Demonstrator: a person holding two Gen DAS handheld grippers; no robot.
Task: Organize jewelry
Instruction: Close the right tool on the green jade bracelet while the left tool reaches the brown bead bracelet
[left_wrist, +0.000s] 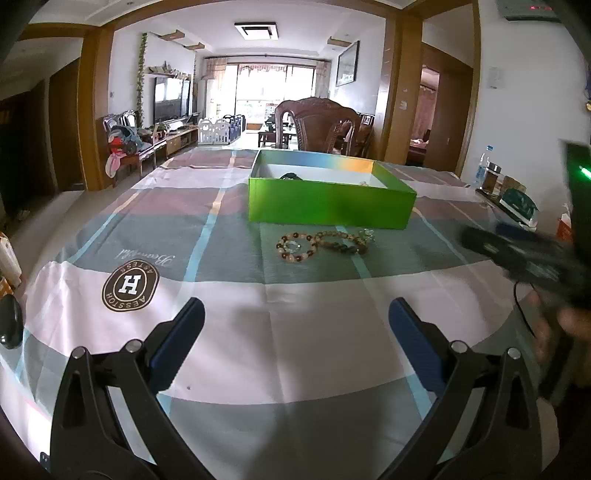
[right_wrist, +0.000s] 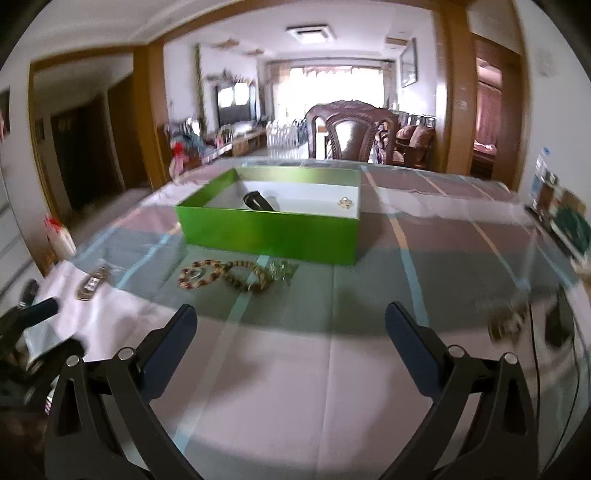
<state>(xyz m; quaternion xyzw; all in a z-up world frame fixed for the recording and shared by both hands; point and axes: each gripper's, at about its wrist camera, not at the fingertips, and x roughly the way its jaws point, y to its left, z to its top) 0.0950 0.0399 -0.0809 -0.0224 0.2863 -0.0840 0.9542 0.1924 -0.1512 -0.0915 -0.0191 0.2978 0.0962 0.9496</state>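
My left gripper and right gripper were both spread apart, holding nothing. Bracelets lay mid-frame, just below the box.

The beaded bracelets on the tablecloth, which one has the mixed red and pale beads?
The left-hand beaded bracelet, a loop of alternating dark red and pale beads. The brown-beaded bracelet touching its right side is uniformly tan and dark brown.

One green box, two bead bracelets, perhaps two trinkets inside.
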